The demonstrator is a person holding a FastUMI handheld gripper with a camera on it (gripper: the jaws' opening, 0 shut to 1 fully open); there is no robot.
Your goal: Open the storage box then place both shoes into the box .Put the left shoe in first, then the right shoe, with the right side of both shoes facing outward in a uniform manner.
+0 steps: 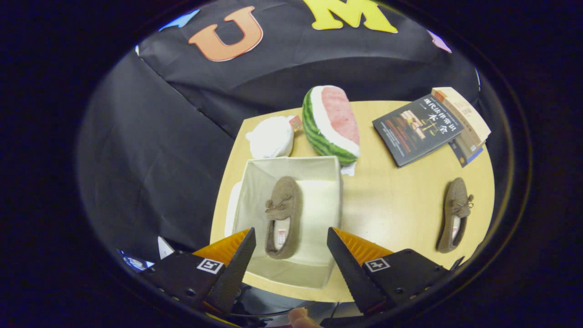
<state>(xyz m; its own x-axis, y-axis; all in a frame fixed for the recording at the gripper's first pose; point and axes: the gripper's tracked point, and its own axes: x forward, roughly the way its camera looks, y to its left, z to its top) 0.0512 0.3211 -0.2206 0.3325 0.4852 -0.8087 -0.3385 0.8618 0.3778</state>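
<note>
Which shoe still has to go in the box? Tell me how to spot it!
Find the round wooden table and the open white storage box on it. Beside the box, past the open gripper, a brown shoe lies on bare wood below the books. Its twin already lies inside the box.

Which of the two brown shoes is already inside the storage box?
The shoe just ahead of the open gripper; the other shoe lies on the table.

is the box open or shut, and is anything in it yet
Open: the box has no lid on top and its inside shows. One shoe lies in it; the other shoe is on the table.
</note>
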